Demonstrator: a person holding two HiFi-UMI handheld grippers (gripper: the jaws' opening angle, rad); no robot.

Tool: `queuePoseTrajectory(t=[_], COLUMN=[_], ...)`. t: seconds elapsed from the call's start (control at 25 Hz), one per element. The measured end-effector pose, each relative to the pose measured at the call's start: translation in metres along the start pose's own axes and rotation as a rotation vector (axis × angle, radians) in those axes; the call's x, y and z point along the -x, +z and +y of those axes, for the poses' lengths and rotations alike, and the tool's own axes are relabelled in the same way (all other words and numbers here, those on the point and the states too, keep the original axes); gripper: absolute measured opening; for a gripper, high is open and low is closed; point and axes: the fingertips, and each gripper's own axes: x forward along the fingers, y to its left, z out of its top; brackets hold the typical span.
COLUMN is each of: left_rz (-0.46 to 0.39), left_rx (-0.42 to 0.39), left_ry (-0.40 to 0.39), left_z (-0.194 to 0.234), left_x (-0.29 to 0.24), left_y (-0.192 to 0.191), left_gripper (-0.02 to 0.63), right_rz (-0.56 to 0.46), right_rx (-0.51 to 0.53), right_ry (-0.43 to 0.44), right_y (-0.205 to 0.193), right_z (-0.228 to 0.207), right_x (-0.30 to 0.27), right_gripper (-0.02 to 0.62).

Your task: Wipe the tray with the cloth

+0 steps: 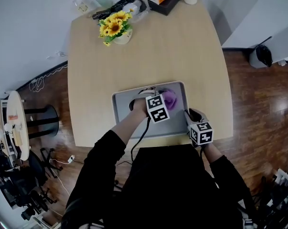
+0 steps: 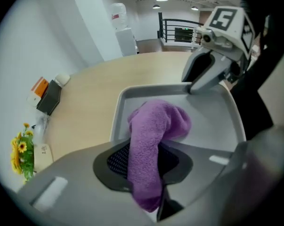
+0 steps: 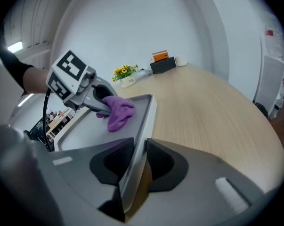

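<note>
With the left tongs (image 2: 146,163) clamped on the purple terry cloth (image 2: 157,124), its bunched free end rests on the floor of the grey tray (image 1: 120,111), toward the far right. The right tongs (image 3: 137,165) pinch the tray's right rim, jaws narrow. To wipe well, I'd keep that rim grip firm so the tray cannot slide on the counter (image 1: 182,46), press the cloth flat, and sweep overlapping strokes leftward into the corners. The tray, round-cornered with a low lip, sits at the counter's near edge.

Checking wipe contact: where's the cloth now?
In the head view the cloth lies in the far right part of the tray, pinched in the left gripper.
</note>
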Motion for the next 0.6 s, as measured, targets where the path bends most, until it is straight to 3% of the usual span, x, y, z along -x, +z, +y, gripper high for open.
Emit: queuePoseTrajectory(t=[0.2, 0.4, 0.52, 0.6], left_rz=[0.053, 0.185, 0.134, 0.126], left_rx=[0.093, 0.165, 0.238, 0.225], left_ry=[0.059, 0.149, 0.152, 0.157], left_z=[0.007, 0.028, 0.029, 0.025], left_x=[0.026, 0.053, 0.063, 0.063], left_y=[-0.1, -0.215, -0.234, -0.233], left_gripper=[0.078, 0.078, 0.079, 0.08], right_rz=[-0.002, -0.005, -0.017, -0.02], right_rx=[-0.001, -0.013, -0.02, -0.024], right_ry=[-0.014, -0.041, -0.058, -0.073], right_y=[0.001, 0.001, 0.002, 0.002], right_z=[-0.002, -0.003, -0.002, -0.002], right_x=[0.0, 0.0, -0.001, -0.001], right_gripper=[0.091, 0.087, 0.087, 0.086])
